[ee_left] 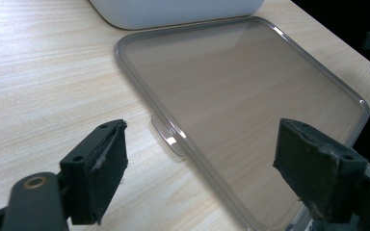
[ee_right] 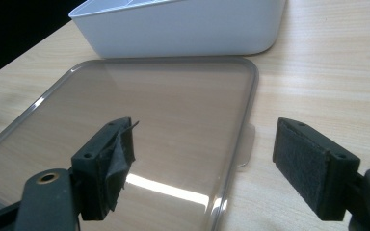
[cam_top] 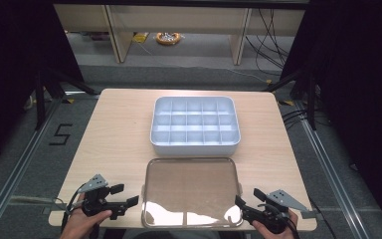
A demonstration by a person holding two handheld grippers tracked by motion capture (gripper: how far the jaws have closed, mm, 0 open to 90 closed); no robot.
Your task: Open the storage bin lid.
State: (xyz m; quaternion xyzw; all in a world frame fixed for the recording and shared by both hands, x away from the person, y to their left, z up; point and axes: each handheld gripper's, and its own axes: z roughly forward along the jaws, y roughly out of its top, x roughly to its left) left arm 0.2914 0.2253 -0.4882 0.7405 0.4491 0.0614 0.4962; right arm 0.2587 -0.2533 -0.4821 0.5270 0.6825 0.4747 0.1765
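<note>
Both grippers stand spread with nothing between their pads: the left gripper (cam_top: 129,201) hovers just off the left edge of the clear lid (cam_top: 191,191), the right gripper (cam_top: 239,203) just off its right edge, each aimed inward at it. That lid lies flat on the wooden table (cam_top: 114,134), directly in front of the white divided box (cam_top: 195,125), nearly touching the box's near wall.

Judging by its look, the lid is thin, stiff, transparent plastic, light and glossy, so it may slip between pads and could flex or twist if lifted from one side alone. A raised rim runs round it, and a small clear tab (ee_left: 169,137) juts from the left edge, with another tab (ee_right: 246,147) on the right edge. Those tabs, or the rim beside them, seem the soundest places to pinch, one gripper per side, lifting evenly.
</note>
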